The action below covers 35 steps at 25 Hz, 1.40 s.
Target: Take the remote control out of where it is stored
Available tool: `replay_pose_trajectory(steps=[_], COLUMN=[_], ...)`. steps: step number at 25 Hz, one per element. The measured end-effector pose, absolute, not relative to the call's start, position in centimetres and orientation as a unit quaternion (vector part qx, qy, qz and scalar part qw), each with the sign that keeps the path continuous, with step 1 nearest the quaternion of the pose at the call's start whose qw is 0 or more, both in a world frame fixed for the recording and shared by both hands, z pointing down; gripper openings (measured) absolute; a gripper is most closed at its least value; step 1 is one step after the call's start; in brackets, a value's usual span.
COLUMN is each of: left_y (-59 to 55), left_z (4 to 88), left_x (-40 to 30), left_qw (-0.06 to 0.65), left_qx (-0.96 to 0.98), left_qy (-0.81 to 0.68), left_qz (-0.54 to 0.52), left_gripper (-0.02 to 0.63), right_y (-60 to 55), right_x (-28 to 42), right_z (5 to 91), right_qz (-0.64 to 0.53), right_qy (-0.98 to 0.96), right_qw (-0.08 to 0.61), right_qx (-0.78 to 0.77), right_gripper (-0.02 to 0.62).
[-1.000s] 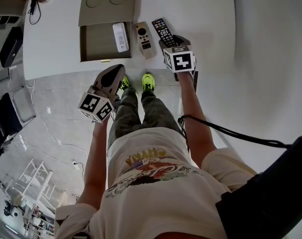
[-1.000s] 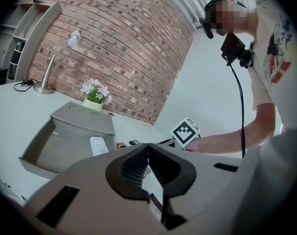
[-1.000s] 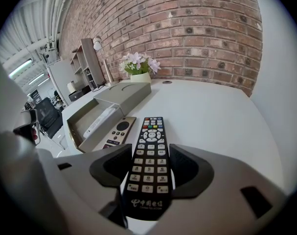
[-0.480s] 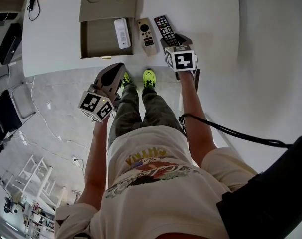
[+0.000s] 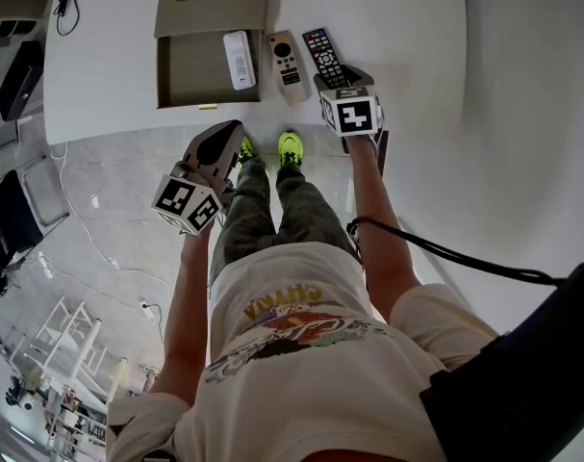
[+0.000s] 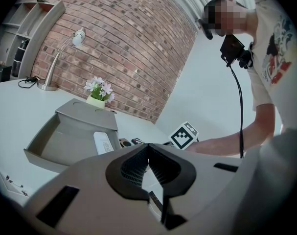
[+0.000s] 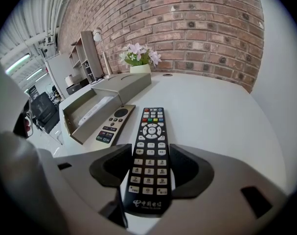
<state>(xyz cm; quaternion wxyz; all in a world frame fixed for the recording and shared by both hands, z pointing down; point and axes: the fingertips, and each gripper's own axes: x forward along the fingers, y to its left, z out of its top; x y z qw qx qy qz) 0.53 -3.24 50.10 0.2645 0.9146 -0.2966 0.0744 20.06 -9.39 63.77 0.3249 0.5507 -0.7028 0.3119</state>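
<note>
Three remotes show on the tabletop (image 5: 109,65), and over the last second none has moved. The black remote (image 7: 149,151) lies flat near the front edge, just right of the beige remote (image 5: 288,64). Both are already outside the open box (image 5: 190,89), which sits left of them along the same edge. The white remote (image 5: 238,61) is still inside the box, against its right wall.

The right gripper (image 5: 347,77) stays at the near end of the black remote. Its jaws lie along the remote's two long sides, and the pads appear to press on it. The left gripper (image 6: 148,148) has its jaws pressed together on nothing. It hangs off the front edge of the tabletop, well apart from the box.

With everything unmoved, this looks like a pause at the end of a set-down. The black remote seems placed and waits only for the jaws to let go. If the white remote is also wanted, that step has not begun, and the idle left gripper is the one on the box's side.
</note>
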Motion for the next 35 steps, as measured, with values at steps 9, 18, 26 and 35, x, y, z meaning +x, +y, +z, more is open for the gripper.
replay_pose_trajectory(steps=[9, 18, 26, 35], left_y=[-2.8, -2.5, -2.2, -2.6], left_z=[50.2, 49.9, 49.4, 47.4], left_x=[0.3, 0.8, 0.7, 1.4], left_qw=[0.269, 0.267, 0.258, 0.242], left_qx=[0.913, 0.914, 0.917, 0.925], left_qy=[-0.298, -0.296, -0.294, -0.287], left_qz=[0.075, 0.071, 0.072, 0.061], left_gripper=[0.006, 0.006, 0.006, 0.006], right_y=[-9.1, -9.2, -9.2, -9.7], right_x=[20.1, 20.1, 20.0, 19.0], right_z=[64.5, 64.8, 64.4, 60.6], right_qz=[0.312, 0.309, 0.301, 0.267], right_qy=[-0.700, -0.700, -0.706, -0.728], right_qw=[0.333, 0.323, 0.306, 0.298], right_qx=[0.550, 0.557, 0.563, 0.557], right_gripper=[0.245, 0.245, 0.247, 0.245])
